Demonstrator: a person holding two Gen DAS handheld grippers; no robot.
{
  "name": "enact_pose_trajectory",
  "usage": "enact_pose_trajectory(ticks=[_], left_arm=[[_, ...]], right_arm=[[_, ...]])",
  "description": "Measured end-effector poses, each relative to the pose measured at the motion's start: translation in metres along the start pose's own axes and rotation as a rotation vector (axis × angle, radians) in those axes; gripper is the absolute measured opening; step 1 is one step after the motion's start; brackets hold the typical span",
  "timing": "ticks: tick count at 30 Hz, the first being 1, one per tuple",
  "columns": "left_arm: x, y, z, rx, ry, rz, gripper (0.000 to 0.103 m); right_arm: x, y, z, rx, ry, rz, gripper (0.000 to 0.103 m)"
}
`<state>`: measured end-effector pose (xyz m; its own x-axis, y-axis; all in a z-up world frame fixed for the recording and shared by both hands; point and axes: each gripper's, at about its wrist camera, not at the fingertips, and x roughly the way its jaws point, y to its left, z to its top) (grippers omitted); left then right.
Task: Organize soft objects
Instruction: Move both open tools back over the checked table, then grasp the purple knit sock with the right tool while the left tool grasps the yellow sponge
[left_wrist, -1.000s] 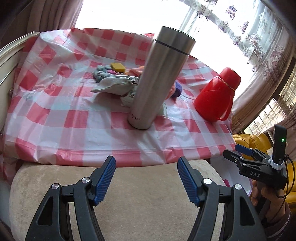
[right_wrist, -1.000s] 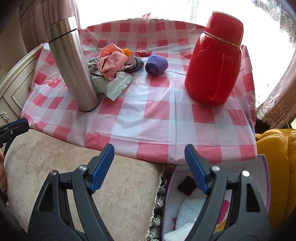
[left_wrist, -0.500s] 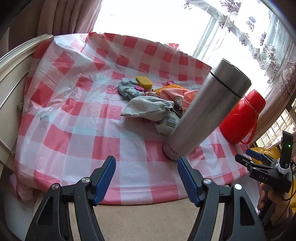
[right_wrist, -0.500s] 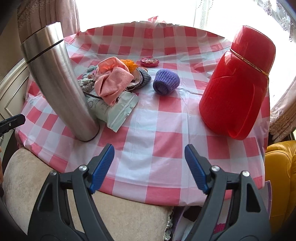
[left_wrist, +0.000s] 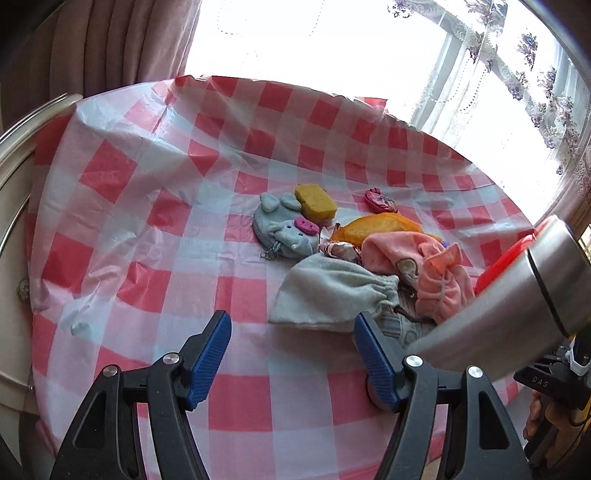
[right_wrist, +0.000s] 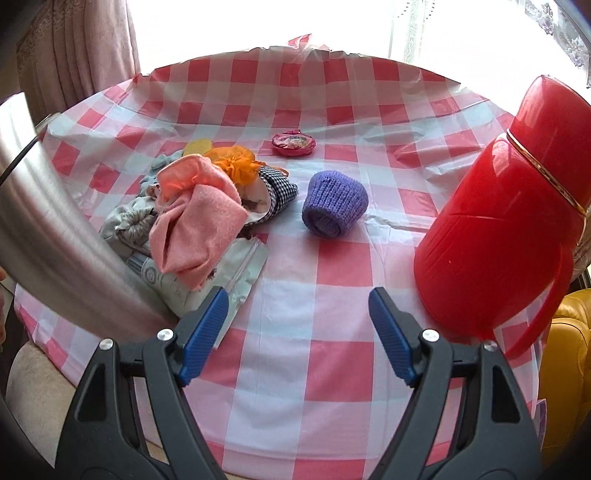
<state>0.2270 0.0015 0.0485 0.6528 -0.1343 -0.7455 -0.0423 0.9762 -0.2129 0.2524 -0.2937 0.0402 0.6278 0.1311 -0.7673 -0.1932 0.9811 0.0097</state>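
- Step: approach. Left tongs (left_wrist: 291, 354) and right tongs (right_wrist: 297, 332) gape wide, empty.
- Next, likely: close on the pale-grey drawstring cloth pouch (left_wrist: 332, 291), nearest the left tongs.

Black arms, ribbed blue fingers (left_wrist: 208, 360)

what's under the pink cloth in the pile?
The pink cloth lies over a printed plastic pouch and a grey drawstring bag, with a checked fabric piece beside it. Anything deeper in the pile is covered.
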Motion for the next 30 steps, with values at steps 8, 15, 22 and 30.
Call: enact_pose_trajectory(ticks=[8, 15, 22, 30], left_arm=[[0.052, -0.007, 0.052, -0.005, 0.029, -0.019, 0.070], [0.115, -0.014, 0.096, -0.013, 0.088, -0.058, 0.070], [0.172, -0.026, 0.132, 0.017, 0.146, -0.091, 0.070], [0.224, -0.043, 0.154, 0.054, 0.246, -0.082, 0.070]], right_arm=[[0.038, -0.007, 0.024, 0.022, 0.001, -0.024, 0.081], [0.070, -0.015, 0.040, 0.055, 0.008, -0.039, 0.081], [0.096, -0.018, 0.052, 0.064, -0.001, -0.054, 0.081], [0.117, -0.029, 0.058, 0.085, -0.006, -0.074, 0.081]])
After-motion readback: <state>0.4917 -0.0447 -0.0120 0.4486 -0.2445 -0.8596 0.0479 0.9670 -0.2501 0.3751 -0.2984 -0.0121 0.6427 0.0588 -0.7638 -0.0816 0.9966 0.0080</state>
